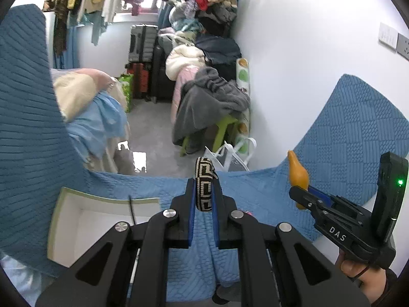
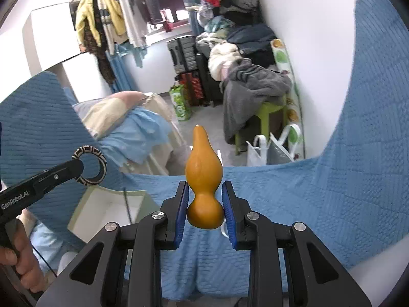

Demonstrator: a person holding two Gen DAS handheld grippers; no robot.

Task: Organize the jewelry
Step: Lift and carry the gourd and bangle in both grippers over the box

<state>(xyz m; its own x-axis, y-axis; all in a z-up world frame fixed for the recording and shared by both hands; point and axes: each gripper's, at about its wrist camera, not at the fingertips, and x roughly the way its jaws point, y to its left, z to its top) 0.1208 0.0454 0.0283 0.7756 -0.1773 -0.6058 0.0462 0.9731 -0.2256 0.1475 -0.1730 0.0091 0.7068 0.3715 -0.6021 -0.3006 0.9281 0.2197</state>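
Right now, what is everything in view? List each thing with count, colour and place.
bangle: one, black and cream pattern, clamped in the left gripper
gourd: one, orange-brown, clamped at its waist in the right gripper
box: one, white with green rim, open, on the bedspread at left
bedspread: one, blue quilted, under both grippers
suitcases: several, grey, black and red, by the far wall
stool: one, green, under grey clothes
hanging clothes: many, mixed colours, on rail
left gripper: black, shut
right gripper: black, shut
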